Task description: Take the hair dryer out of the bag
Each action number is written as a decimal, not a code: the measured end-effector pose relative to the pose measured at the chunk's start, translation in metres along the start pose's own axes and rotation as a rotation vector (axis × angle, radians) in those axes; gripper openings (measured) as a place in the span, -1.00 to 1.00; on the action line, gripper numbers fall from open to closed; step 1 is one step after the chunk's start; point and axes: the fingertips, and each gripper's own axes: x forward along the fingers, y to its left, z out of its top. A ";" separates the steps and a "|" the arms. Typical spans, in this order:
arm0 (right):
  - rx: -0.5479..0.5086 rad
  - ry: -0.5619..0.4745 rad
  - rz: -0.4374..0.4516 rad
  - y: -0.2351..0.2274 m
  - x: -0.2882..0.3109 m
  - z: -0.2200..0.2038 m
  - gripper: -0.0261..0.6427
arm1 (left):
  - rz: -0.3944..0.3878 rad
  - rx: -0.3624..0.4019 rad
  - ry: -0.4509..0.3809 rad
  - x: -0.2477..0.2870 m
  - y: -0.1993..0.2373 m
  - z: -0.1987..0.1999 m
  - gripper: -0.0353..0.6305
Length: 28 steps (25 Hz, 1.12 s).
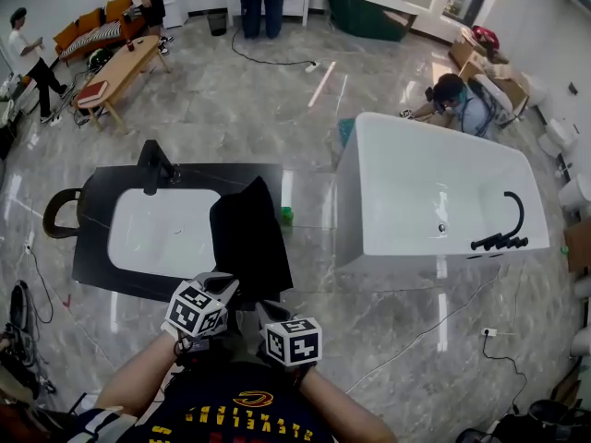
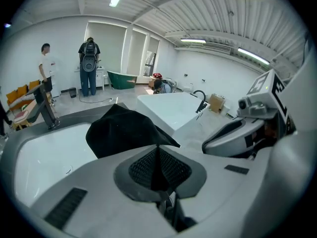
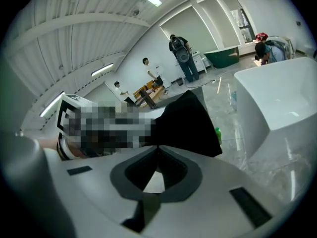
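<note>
My left gripper [image 1: 227, 286] and right gripper [image 1: 268, 310], side by side and angled downward, each clamp the near edge of the black bag [image 1: 249, 233] at the sink [image 1: 152, 233]

— What carries everything here?
— A black vanity counter [image 1: 92, 257] on a glossy marble floor [image 1: 240, 90]. It has a white basin [image 1: 157, 233] sunk into it and a black faucet [image 1: 152, 166] at its back edge.
— Anything lying on it?
— A black bag [image 1: 249, 233], draped over the basin's right side and past the counter's front edge. A white bathtub [image 1: 425, 192] stands on the floor beside it.
</note>
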 end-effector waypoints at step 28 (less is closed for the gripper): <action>0.048 0.093 -0.416 -0.048 0.117 0.020 -0.47 | -0.266 -0.224 -0.095 -0.009 0.026 0.007 -0.84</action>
